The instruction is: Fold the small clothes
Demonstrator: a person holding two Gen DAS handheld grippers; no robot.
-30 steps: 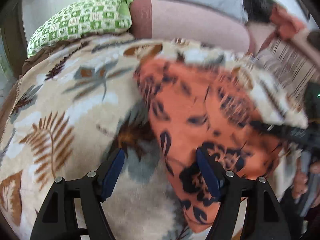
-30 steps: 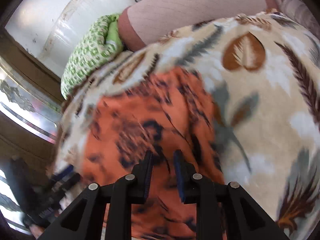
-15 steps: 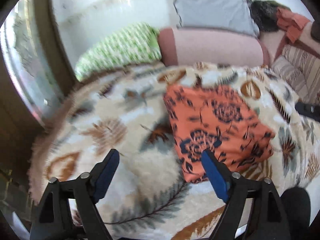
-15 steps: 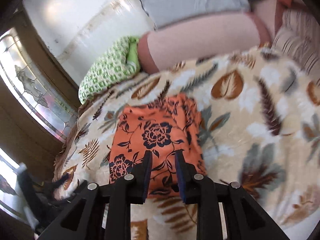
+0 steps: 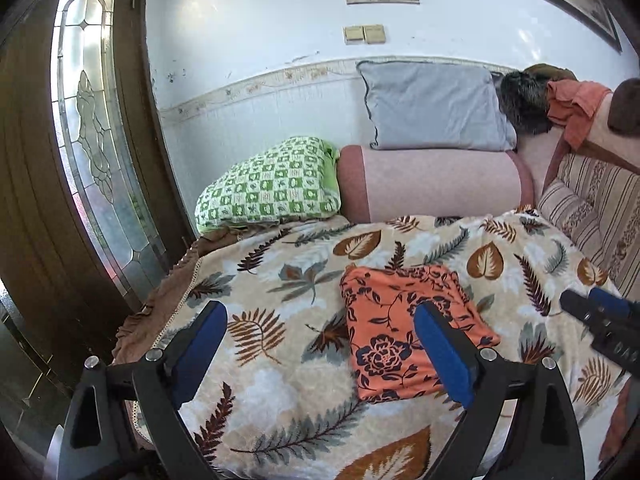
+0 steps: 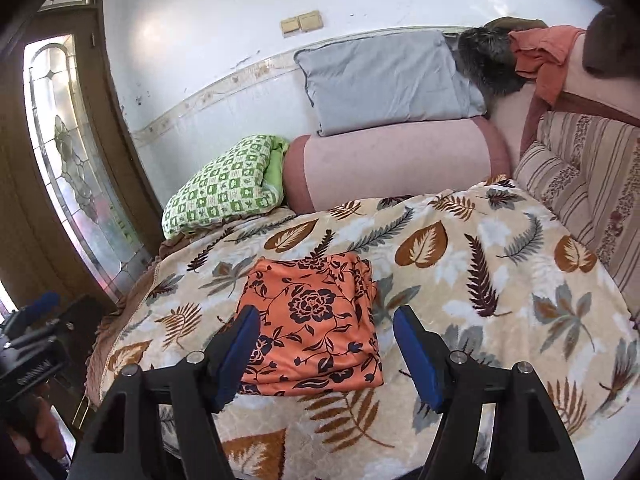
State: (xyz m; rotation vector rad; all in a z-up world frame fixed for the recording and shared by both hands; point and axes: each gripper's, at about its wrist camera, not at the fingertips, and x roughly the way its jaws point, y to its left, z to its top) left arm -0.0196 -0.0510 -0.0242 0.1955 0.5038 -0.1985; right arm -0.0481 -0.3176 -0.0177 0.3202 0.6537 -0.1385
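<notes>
Both tongs are seen raised above the bed with nothing between their blue pads. On the left gripper (image 5: 320, 344) the jaws are spread wide and are opening further; on the right gripper (image 6: 326, 350) the jaws are parted and are opening too, with no cloth pinched.

A leaf-patterned blanket (image 5: 280, 384) is spread over the whole near surface, its brown fringed edge hanging at the left side. Behind it, a pink bolster (image 5: 432, 184) is laid across the back, and a grey pillow (image 5: 432, 108) is propped against the white wall above it. A green checked cushion (image 5: 268, 184) is set just beside the bolster's left end. To the left, a dark wooden door with a leaded glass pane (image 5: 84, 128) is seen. At the right, a striped cushion (image 6: 560, 176) is leaned against the sofa back, and a rust-coloured cloth (image 6: 540, 56) is draped over the top corner.

The orange floral garment (image 6: 316, 320) is folded into a compact rectangle and is laid flat near the middle of the blanket, apart from both sets of pads. In the right wrist view it is framed between the fingers, lying below them.
</notes>
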